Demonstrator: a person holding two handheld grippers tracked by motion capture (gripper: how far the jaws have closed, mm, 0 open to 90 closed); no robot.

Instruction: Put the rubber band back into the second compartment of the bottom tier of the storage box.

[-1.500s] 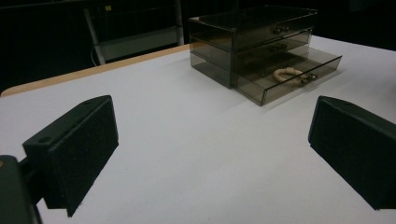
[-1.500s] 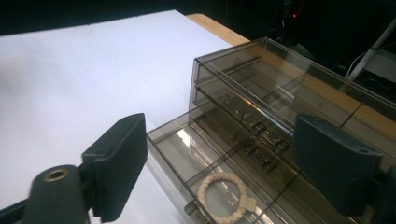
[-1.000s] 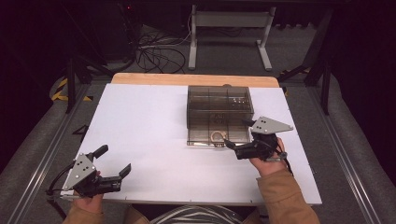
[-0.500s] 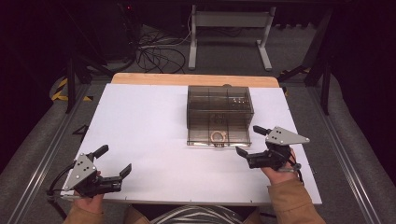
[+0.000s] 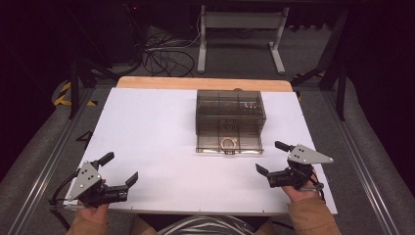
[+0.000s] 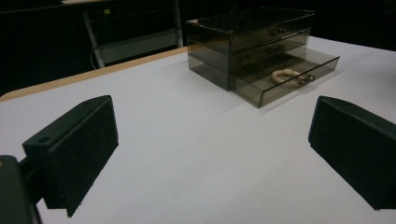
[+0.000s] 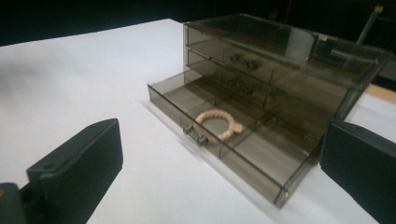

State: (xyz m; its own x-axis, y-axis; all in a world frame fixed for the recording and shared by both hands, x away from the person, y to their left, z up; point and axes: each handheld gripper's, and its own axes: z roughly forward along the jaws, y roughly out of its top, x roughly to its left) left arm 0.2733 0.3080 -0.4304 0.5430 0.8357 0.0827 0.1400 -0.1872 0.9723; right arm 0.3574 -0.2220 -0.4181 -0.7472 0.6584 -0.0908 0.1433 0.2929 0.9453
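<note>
Smoky translucent plastic, three drawers high: drawer box (image 5: pixel 230 115) at the middle of the white table (image 5: pixel 147 137), toward the far edge, with the bottom drawer (image 5: pixel 229 144) pulled out toward the near side. In that open drawer, a beige braided bracelet (image 5: pixel 228 143), lying flat just behind the drawer's front wall and small metal handle (image 7: pixel 194 134); upper two drawers pushed in. Right gripper (image 5: pixel 274 157) near the table's right near corner, held low by a hand in a tan sleeve, jaws spread wide and just opened further, nothing between them; bracelet and drawer front off to its left and a little farther away, apart from the jaws, no contact. From the right gripper view, bracelet (image 7: pixel 218 123) between and beyond the two black pads, drawer corner near the right pad (image 7: pixel 362 163). Left gripper (image 5: pixel 119 168) at the left near corner, jaws likewise wide apart and empty, well apart from the box; in the left gripper view, drawer box (image 6: pixel 252 42) far ahead toward the right, bracelet (image 6: pixel 285 74) visible through the open drawer's wall.
</note>
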